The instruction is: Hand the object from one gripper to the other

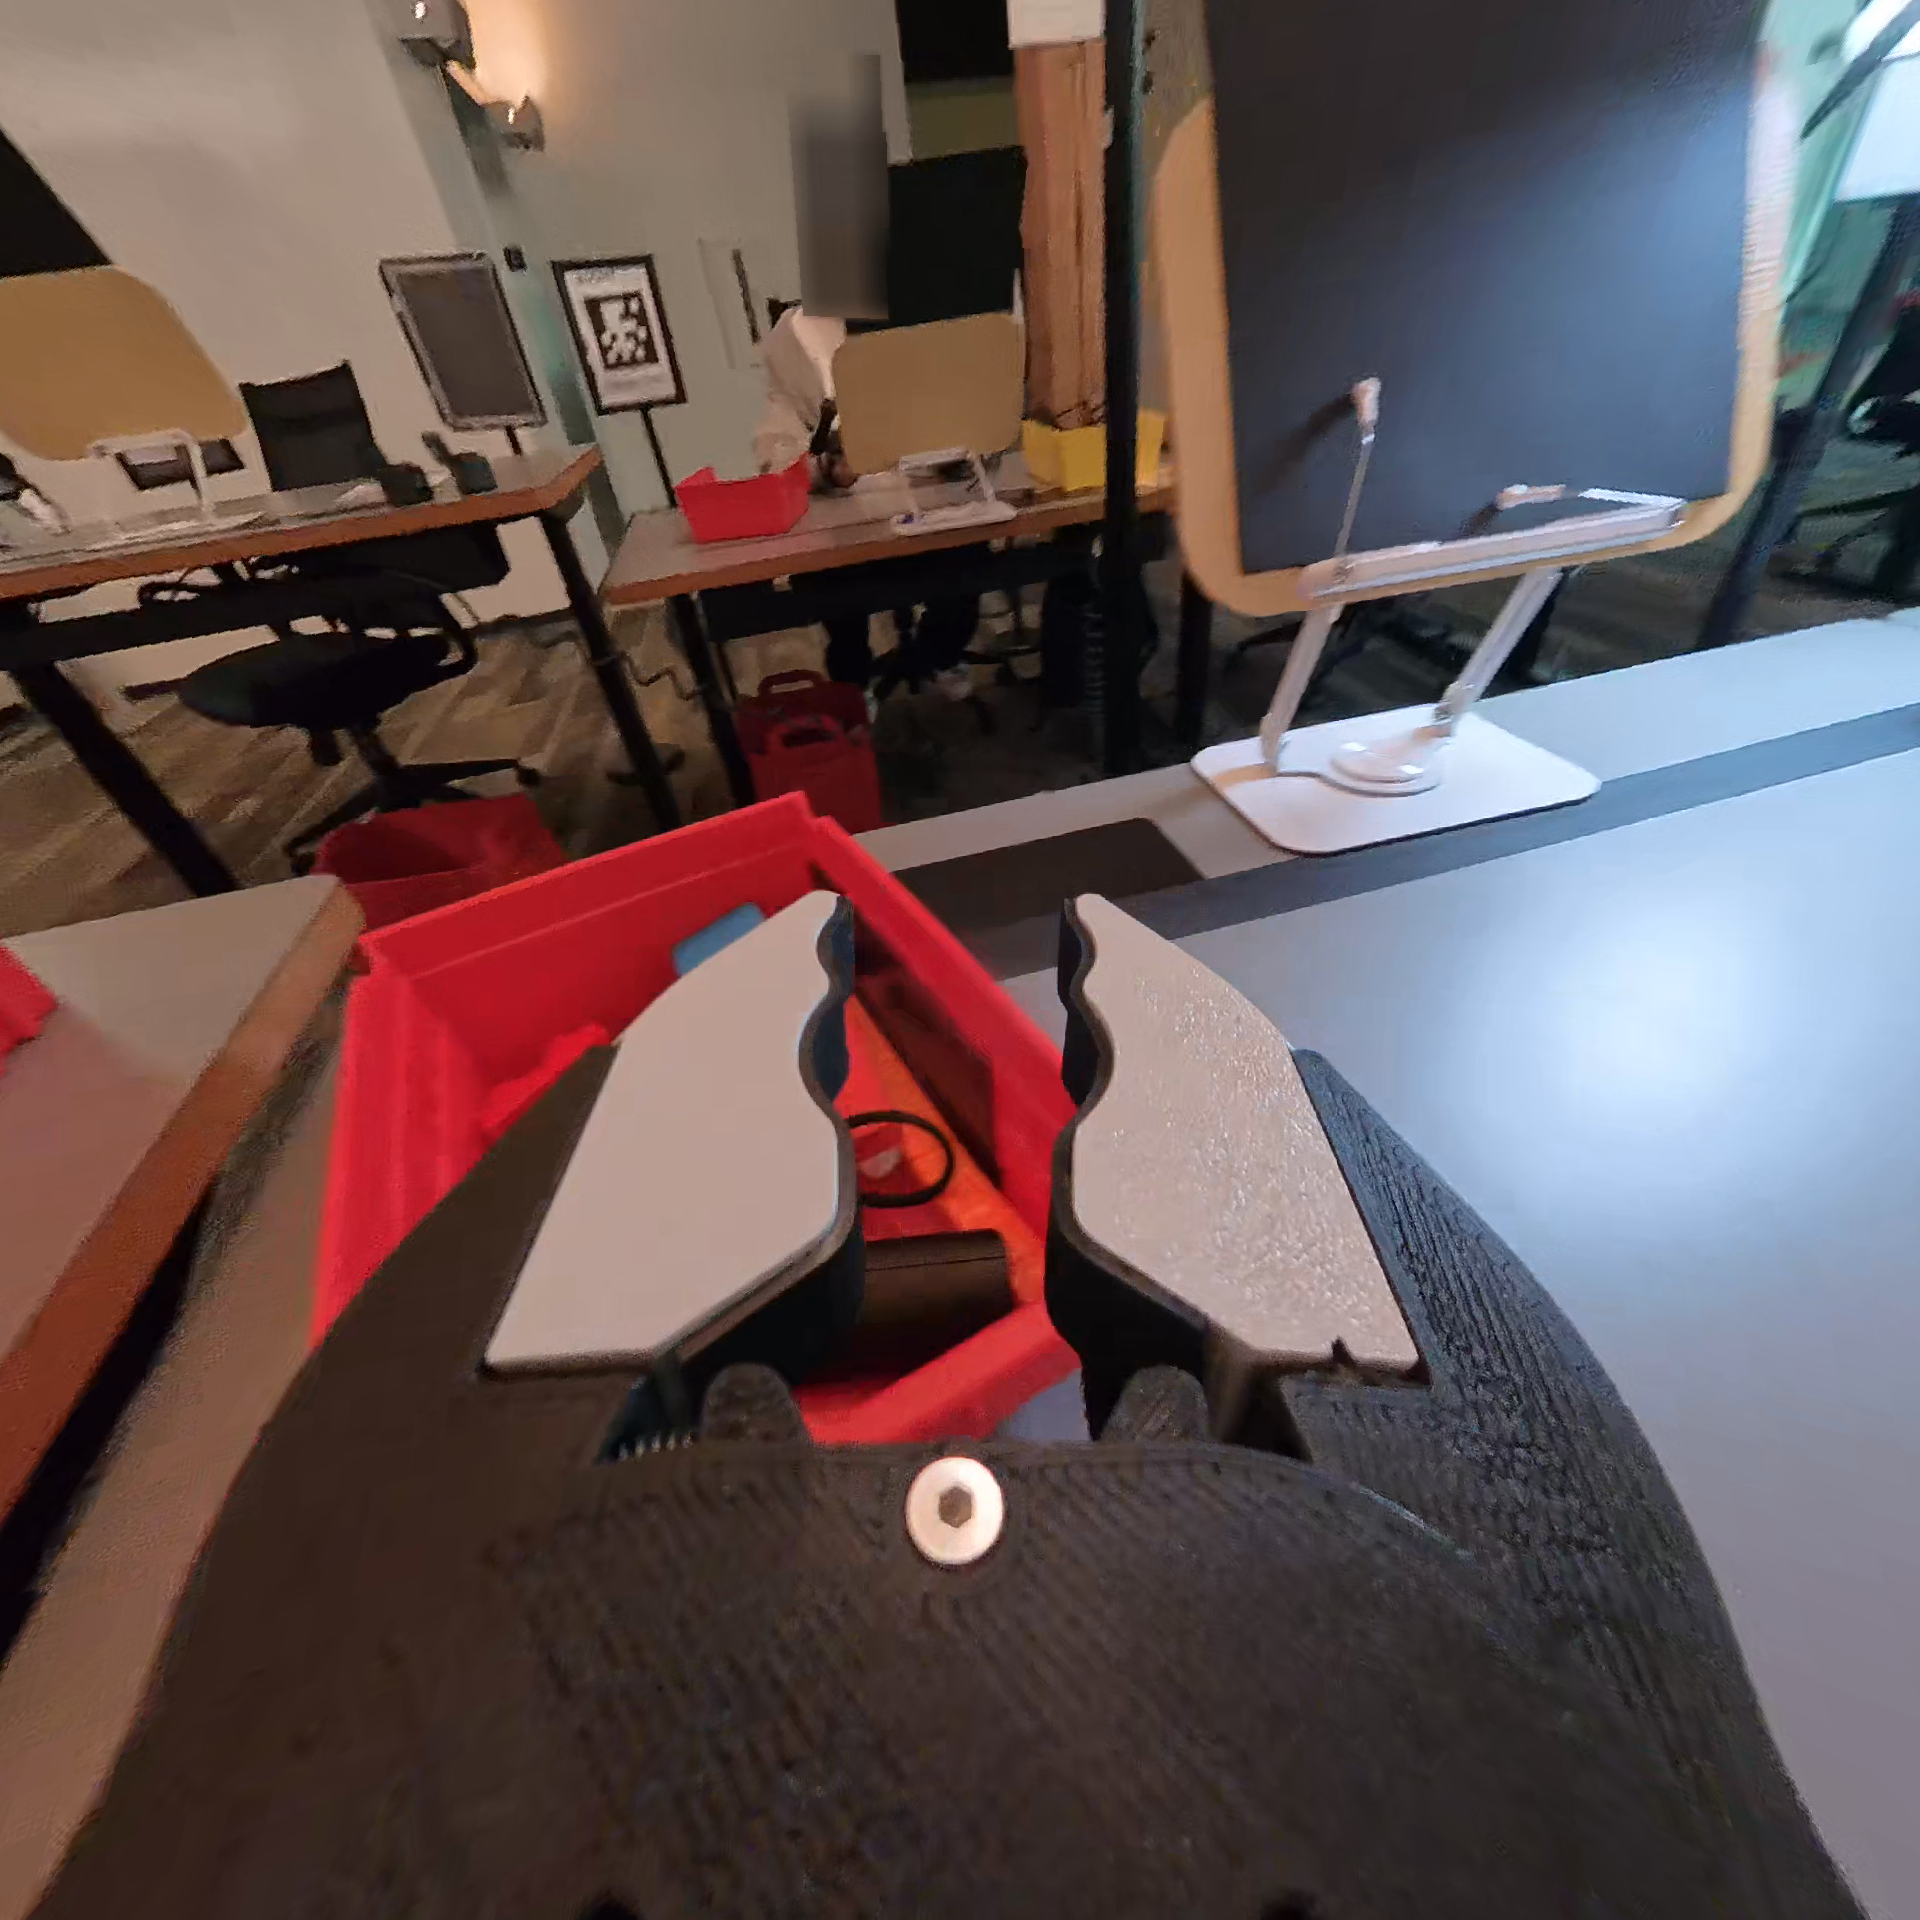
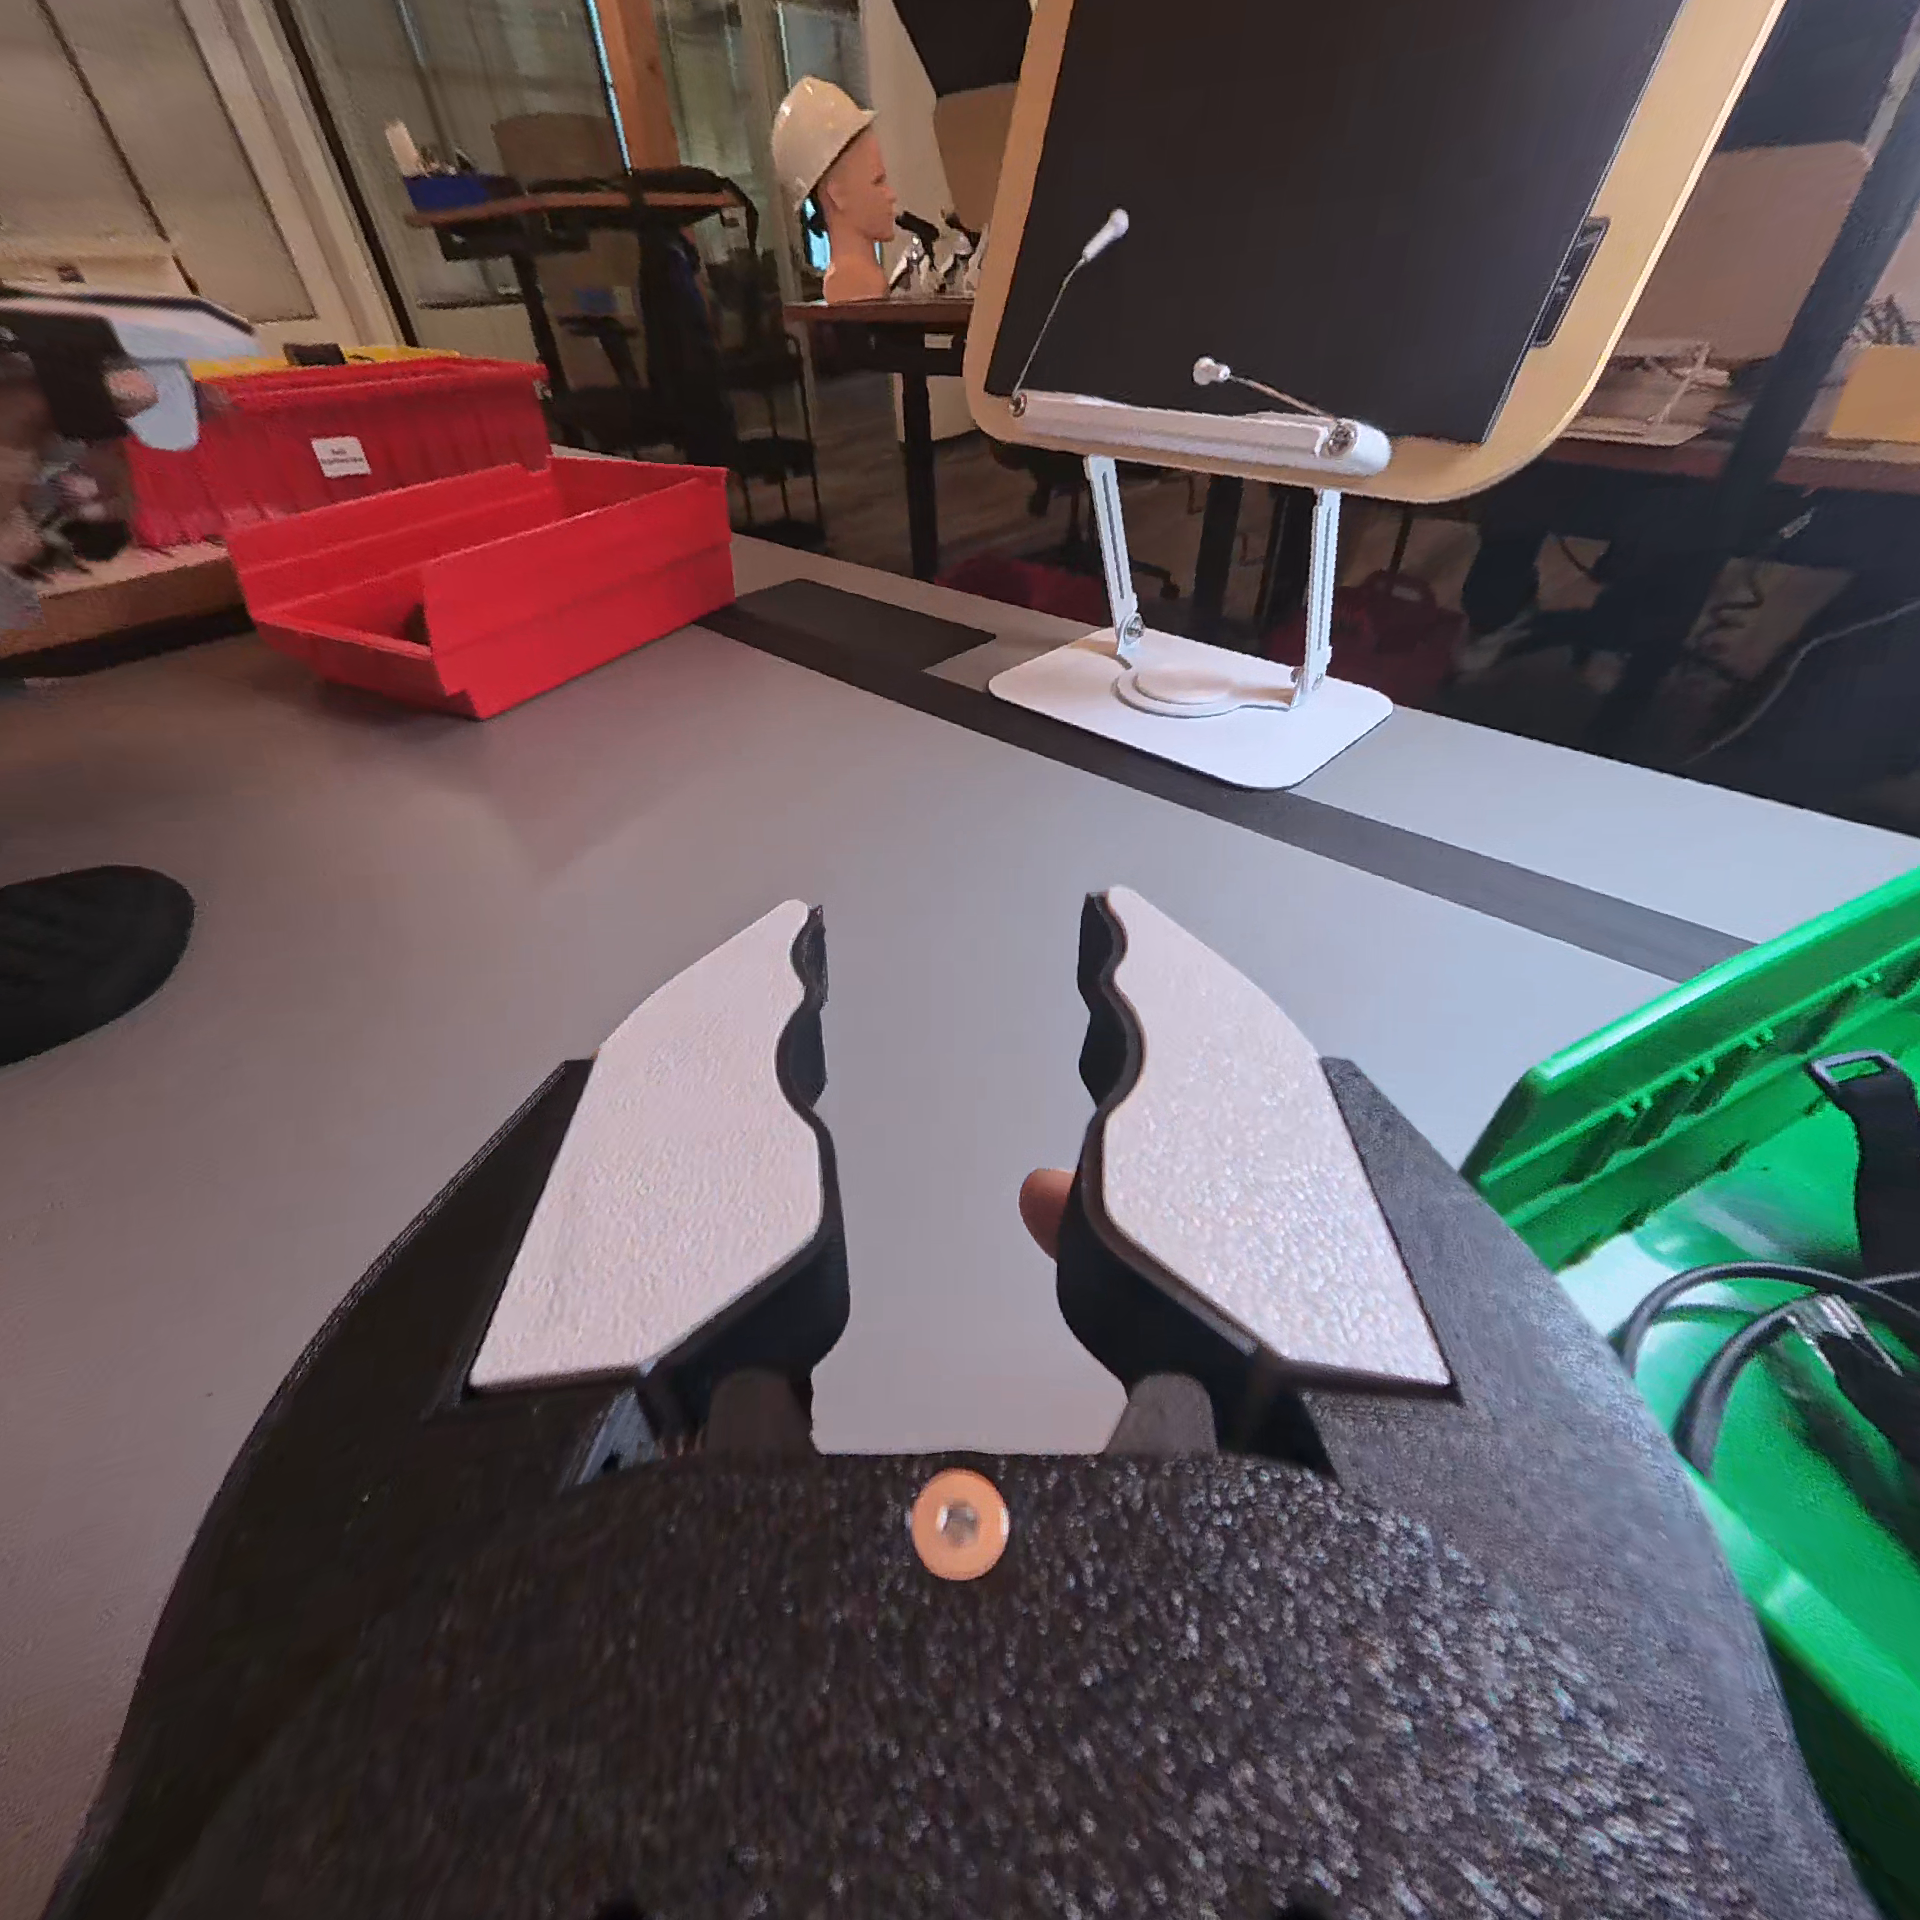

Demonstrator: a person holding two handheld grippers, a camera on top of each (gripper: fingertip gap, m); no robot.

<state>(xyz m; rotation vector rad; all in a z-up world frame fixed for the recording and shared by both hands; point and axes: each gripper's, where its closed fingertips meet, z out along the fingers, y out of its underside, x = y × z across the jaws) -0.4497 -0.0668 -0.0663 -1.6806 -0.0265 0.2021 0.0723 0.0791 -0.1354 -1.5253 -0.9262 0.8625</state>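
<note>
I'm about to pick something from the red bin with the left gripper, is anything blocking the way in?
Nothing visible does. The left gripper hangs open right above the red bin, which has no lid. A black ring and a dark roll lie uncovered between its fingers.

Left gripper (image 1: 956, 925) jaws apart, over red bin (image 1: 416, 1049)

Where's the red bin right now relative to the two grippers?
In the left wrist view the red bin sits directly under the open left gripper, at the table's left edge. In the right wrist view it lies far left, away from the open right gripper.
</note>
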